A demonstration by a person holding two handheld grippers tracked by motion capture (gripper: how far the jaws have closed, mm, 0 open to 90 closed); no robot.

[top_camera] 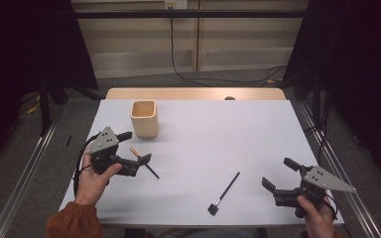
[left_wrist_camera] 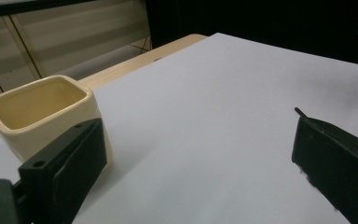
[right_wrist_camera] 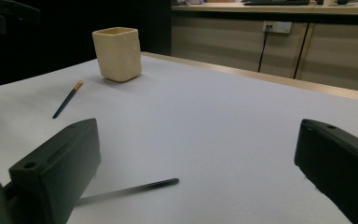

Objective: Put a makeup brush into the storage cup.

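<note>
Left gripper (top_camera: 138, 147) held low over the white tabletop (top_camera: 218, 144), jaws spread wide and released, nothing between them. Cream square cup (top_camera: 144, 118) standing upright just beyond and beside the far jaw; in the left gripper view the same cup (left_wrist_camera: 42, 112) close against the left-hand jaw, whether touching cannot be told. Thin dark brush with an orange-tan tip (top_camera: 144, 161) lying flat on the tabletop under and just past the near jaw, its dark end poking out beyond that jaw; in the left gripper view only a dark tip (left_wrist_camera: 299, 111) peeking over the right-hand jaw.

Right gripper (top_camera: 280, 174) also low over the tabletop, jaws wide apart and released, gripping nothing. Second brush, black with a square black head (top_camera: 224, 193), lying flat ahead of these jaws, apart from them; in the right gripper view its slim handle (right_wrist_camera: 135, 187) near the left-hand jaw. Further off in that view, the cup (right_wrist_camera: 117, 53) and the orange-tipped brush (right_wrist_camera: 67, 99), well apart from the jaws.
</note>
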